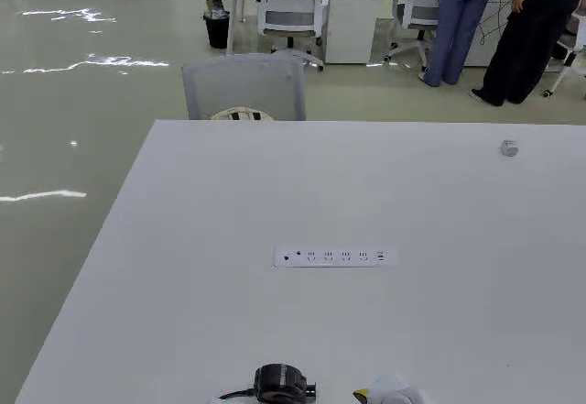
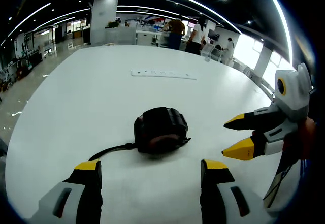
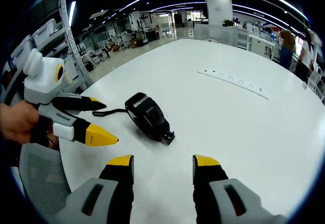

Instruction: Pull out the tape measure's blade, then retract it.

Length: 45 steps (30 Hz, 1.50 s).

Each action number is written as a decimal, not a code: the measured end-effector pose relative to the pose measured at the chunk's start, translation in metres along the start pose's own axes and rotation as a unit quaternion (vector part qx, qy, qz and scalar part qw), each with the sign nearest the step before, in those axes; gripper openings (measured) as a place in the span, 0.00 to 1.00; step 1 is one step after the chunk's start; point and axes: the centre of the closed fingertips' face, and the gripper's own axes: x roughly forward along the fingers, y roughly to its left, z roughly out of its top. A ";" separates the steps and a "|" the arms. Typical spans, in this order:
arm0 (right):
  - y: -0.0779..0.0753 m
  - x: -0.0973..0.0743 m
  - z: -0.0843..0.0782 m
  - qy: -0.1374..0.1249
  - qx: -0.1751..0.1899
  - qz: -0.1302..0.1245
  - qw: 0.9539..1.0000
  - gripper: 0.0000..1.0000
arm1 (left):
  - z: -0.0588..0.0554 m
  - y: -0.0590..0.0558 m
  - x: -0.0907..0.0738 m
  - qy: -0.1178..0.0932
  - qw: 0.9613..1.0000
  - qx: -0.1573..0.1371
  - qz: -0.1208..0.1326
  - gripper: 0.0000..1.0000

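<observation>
The white table (image 1: 183, 285) is carrying a power strip (image 1: 335, 257). The left gripper (image 2: 151, 165) and the right gripper (image 3: 164, 160) are hovering, fingers spread wide and holding nothing (each gripper view is catching the other gripper). The black tape measure (image 2: 161, 131) is lying between them, untouched.

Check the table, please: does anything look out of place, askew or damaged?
Nothing stands out. The tape measure lies on the white table, looking intact, its strap trailing beside it; the power strip lies flat farther away.
</observation>
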 end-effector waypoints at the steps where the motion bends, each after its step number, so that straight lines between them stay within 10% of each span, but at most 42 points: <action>1: 0.002 -0.003 0.000 -0.005 0.009 -0.001 1.000 0.48 | -0.002 -0.001 -0.001 0.000 1.000 -0.001 -0.003 0.77; 45: 0.040 -0.079 -0.020 -0.025 0.081 -0.040 0.996 0.68 | -0.025 -0.013 -0.072 -0.017 0.999 0.001 -0.039 0.87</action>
